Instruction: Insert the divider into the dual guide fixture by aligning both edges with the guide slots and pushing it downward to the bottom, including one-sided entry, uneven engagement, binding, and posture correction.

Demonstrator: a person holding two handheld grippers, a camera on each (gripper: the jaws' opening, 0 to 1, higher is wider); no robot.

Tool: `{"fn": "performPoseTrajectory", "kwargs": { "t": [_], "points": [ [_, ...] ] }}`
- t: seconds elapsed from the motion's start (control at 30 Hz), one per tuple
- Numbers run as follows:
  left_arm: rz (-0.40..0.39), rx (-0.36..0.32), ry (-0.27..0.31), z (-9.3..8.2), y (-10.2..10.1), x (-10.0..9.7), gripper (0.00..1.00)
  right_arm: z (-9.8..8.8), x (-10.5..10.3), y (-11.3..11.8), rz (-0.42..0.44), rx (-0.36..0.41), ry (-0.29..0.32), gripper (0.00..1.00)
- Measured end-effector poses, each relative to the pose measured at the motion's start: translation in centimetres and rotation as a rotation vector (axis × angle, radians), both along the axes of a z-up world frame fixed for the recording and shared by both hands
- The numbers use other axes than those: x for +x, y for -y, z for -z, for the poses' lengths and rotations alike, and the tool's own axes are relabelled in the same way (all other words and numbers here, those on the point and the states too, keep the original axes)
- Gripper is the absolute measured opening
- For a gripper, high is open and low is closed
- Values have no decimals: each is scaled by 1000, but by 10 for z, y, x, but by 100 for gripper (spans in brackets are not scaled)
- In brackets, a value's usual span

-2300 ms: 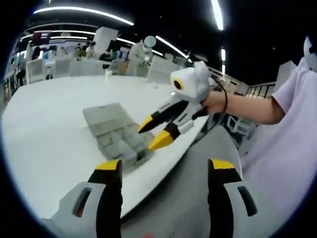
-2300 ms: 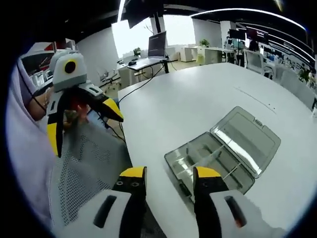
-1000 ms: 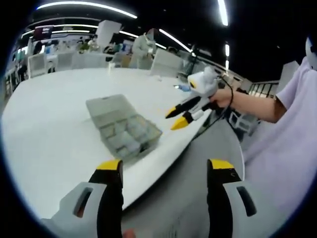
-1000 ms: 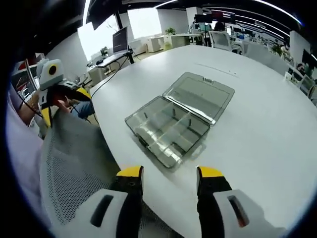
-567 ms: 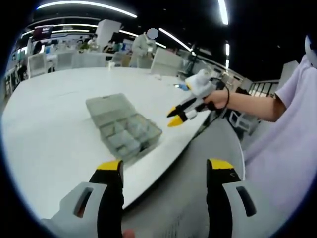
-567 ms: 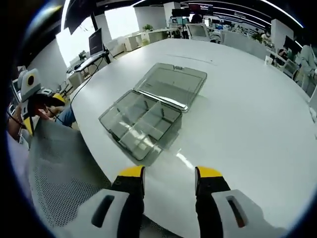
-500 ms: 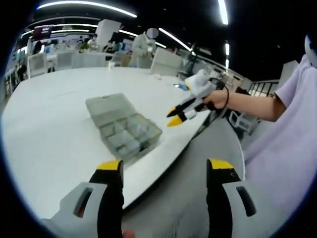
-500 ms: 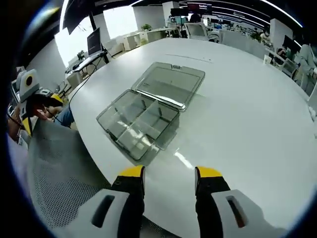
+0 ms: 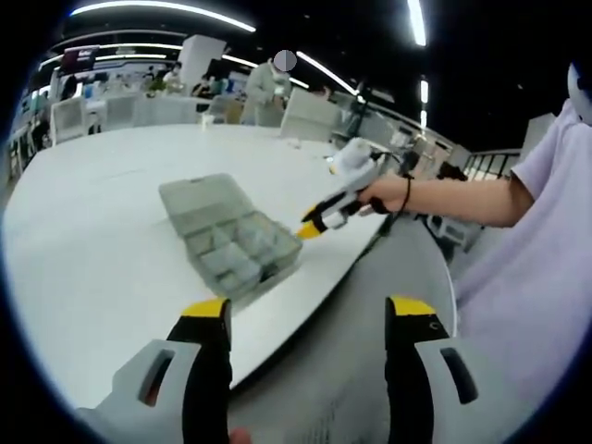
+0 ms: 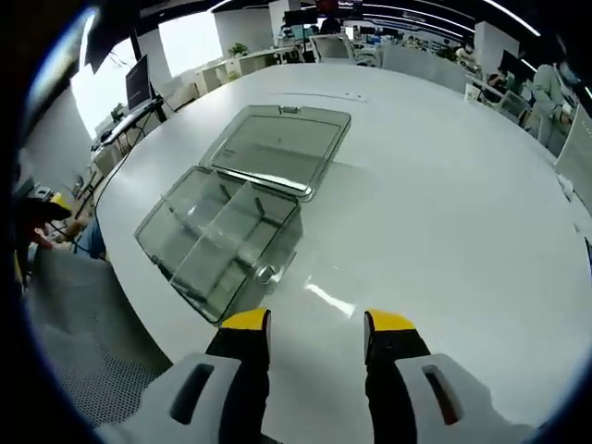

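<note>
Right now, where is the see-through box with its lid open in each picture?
Left gripper view: the clear box lies left of middle on the white table, with the right gripper by its near corner.
Right gripper view: it lies left of middle.
Shared landmark: the table's curved edge.

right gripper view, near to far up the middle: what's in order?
right gripper → bare white table → clear compartment box → its open lid → far desks and chairs
</note>
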State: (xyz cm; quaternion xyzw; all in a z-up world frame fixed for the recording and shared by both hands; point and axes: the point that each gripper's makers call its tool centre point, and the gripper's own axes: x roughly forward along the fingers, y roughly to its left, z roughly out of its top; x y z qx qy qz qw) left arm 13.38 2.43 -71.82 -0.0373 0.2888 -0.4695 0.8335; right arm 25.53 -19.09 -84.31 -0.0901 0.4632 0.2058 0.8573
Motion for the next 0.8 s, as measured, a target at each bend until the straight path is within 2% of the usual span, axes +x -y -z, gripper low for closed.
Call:
{"fn": "performPoseTrajectory", "kwargs": {
  "t": [0.17,0.33,0.5,0.67,0.8],
  "points": [
    [-3,-3,0,0,0,0,65,5,7,-3,12,-24,-1,37],
    [-8,-4,-2,0,-1,0,65,14,10,-5,-33,-100,-11,37],
    [-14,-6,-5,0,-2,0,65,19,13,-5,-52,-133,-14,37],
    [-16,-6,-6,1,-2,0,64,22,17,2,-64,-189,-8,37],
    [-17,-6,-7,1,-2,0,64,21,20,8,-59,-196,-4,36]
  ]
}}
